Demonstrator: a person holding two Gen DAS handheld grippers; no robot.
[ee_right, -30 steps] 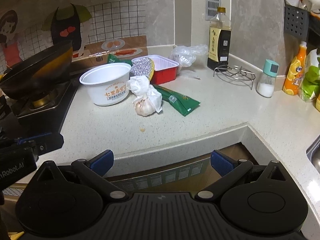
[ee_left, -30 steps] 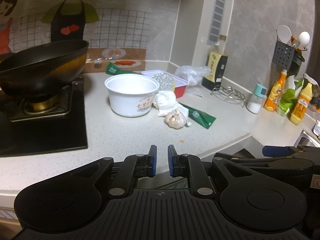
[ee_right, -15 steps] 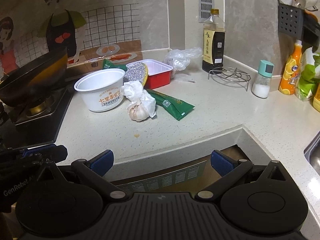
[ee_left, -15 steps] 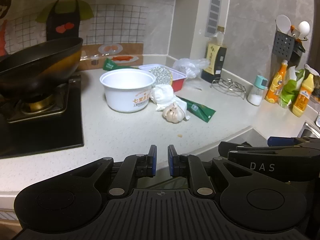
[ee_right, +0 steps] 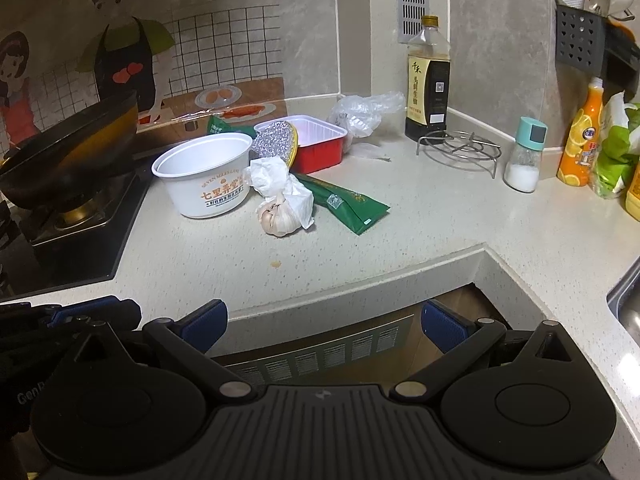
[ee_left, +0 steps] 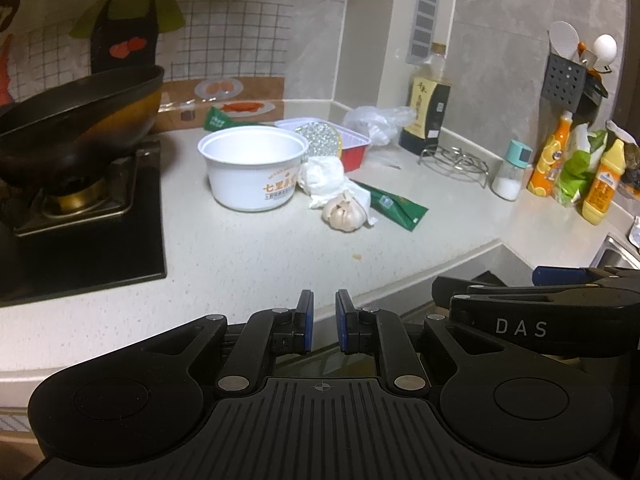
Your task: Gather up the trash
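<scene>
Trash lies clustered on the pale counter: a white paper bowl (ee_left: pixel 254 168) (ee_right: pixel 204 176), a crumpled tissue (ee_left: pixel 322 178) (ee_right: pixel 276 178) and a green packet (ee_left: pixel 396 206) (ee_right: pixel 344 202). A garlic bulb (ee_left: pixel 345 212) (ee_right: pixel 280 218) rests against the tissue. Behind them are a red tray (ee_left: pixel 354 148) (ee_right: pixel 320 144) with a foil lid and a clear plastic bag (ee_left: pixel 376 120) (ee_right: pixel 360 114). My left gripper (ee_left: pixel 322 320) hovers over the counter's front edge, shut with nothing between its pads. My right gripper (ee_right: pixel 324 324) hangs off the edge, open and empty. Both are well short of the trash.
A black wok (ee_left: pixel 76 132) sits on the stove at the left. A soy sauce bottle (ee_right: pixel 428 80), wire trivet (ee_right: pixel 458 150), salt shaker (ee_right: pixel 524 156) and orange bottle (ee_right: pixel 580 140) line the right side. A sink (ee_right: pixel 628 304) lies at the far right. A second green packet (ee_left: pixel 218 118) lies behind the bowl.
The left view has drifted slightly, and more of the right gripper's body shows at its right edge. Nothing on the counter has moved, and both grippers' jaws stand as before.
</scene>
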